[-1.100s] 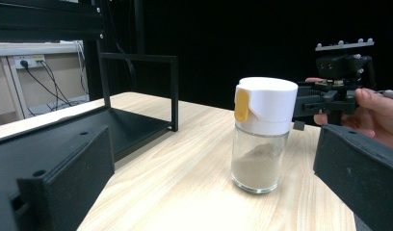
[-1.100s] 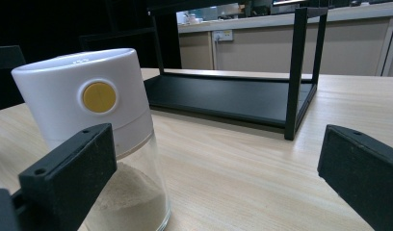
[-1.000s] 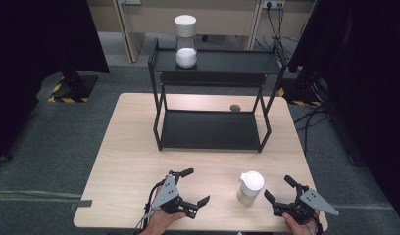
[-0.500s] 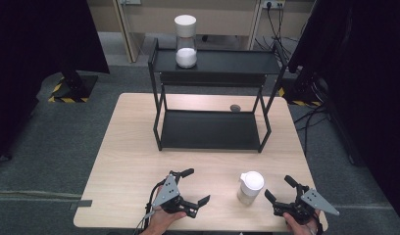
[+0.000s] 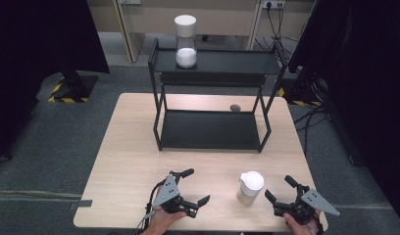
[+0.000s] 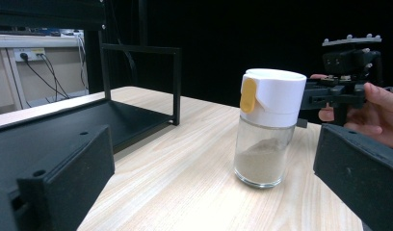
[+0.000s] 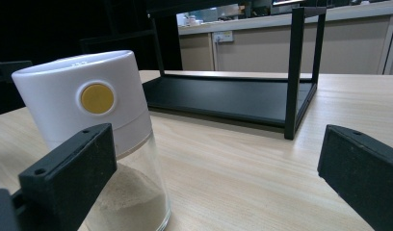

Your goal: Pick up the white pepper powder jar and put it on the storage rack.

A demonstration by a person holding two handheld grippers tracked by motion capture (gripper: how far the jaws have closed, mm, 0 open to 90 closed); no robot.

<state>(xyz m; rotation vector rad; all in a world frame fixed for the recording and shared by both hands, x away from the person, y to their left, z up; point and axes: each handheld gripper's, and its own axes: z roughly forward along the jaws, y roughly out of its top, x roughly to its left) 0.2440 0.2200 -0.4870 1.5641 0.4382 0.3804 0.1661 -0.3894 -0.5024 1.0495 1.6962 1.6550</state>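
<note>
A small glass jar (image 5: 250, 188) with a white lid and a yellow button stands near the table's front edge; it holds beige powder (image 6: 262, 156). My left gripper (image 5: 195, 186) rests open to the jar's left, jaws wide apart and empty. Just right of the jar, my right gripper (image 5: 280, 189) is open too, its left jaw close beside the jar (image 7: 103, 130) without touching it. A taller glass jar (image 5: 185, 40) with a white lid and white contents stands on the top shelf of the black metal rack (image 5: 212, 83).
The rack's lower shelf (image 5: 208, 129) lies bare on the wooden table (image 5: 134, 147). A small grey object (image 5: 234, 107) sits on the table behind the rack. Dark curtains and cables surround the table.
</note>
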